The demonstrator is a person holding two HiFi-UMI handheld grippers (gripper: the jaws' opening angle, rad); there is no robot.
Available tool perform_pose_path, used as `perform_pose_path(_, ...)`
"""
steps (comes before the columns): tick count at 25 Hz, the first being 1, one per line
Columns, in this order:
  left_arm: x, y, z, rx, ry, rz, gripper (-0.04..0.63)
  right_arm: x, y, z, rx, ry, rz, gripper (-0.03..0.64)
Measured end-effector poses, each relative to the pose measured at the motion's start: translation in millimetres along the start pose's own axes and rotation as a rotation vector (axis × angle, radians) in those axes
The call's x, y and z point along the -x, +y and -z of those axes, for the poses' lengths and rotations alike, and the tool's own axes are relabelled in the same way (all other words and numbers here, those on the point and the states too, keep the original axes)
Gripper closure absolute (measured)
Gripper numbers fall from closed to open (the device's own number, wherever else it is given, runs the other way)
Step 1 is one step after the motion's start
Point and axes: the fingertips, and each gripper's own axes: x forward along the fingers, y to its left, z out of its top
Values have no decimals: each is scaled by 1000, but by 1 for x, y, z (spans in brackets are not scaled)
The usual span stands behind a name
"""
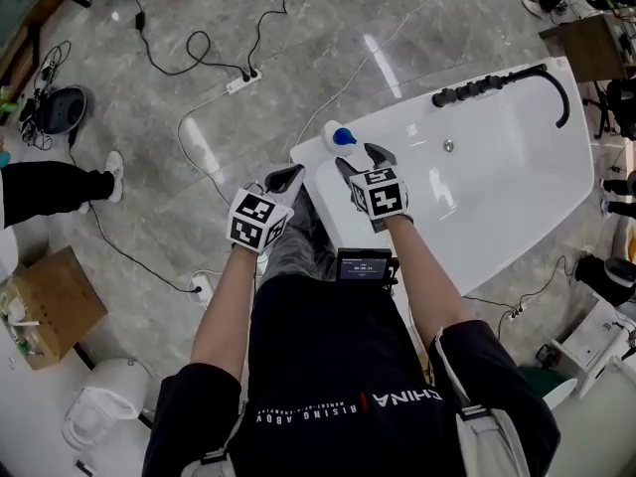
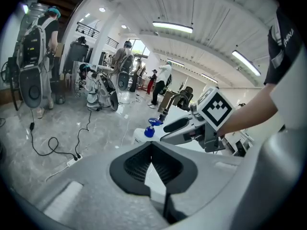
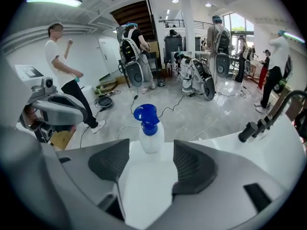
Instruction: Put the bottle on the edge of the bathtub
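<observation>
**A:** Where is the bottle [image 1: 339,137] standing?

**B:** It is standing upright on the left corner of the bathtub [image 1: 497,182] rim, just above the middle of the head view. The right hand-held gripper [image 1: 360,159] is hovering just beside it. Its jaws are gaping wide and gripping nothing, and the bottle is sitting just beyond the pads.

**A:** And the other one?

**B:** The left hand-held gripper [image 1: 288,177] is hanging off the tub's corner. Its jaw tips are meeting and nothing is between them.

**A:** How am I expecting the bottle to handle?

**B:** I am judging it light: pale plastic with a blue spray head. The smooth wall is probably going to be slippery and give a little under pressure. I am favouring a hold across the body, below the spray head, since the head looks likely to twist or tip.

**A:** What are you counting?

**B:** I am counting 1 bottle, 1 bathtub and 2 hand-held grippers.
</observation>
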Motion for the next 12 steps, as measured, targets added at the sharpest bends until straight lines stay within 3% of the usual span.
perform_pose_path(4, 14, -20, -2, -28, -23, -4, 586, 34, 6, -3, 14, -47, 14, 394)
perform_pose_path(8, 29, -42, -2, -49, -45, -12, 586, 69, 16, -4, 54, -100, 32, 582)
perform_pose_path(12, 43, -69, 1, -69, -58, -23, 586, 100, 31, 0, 88, -145, -4, 606)
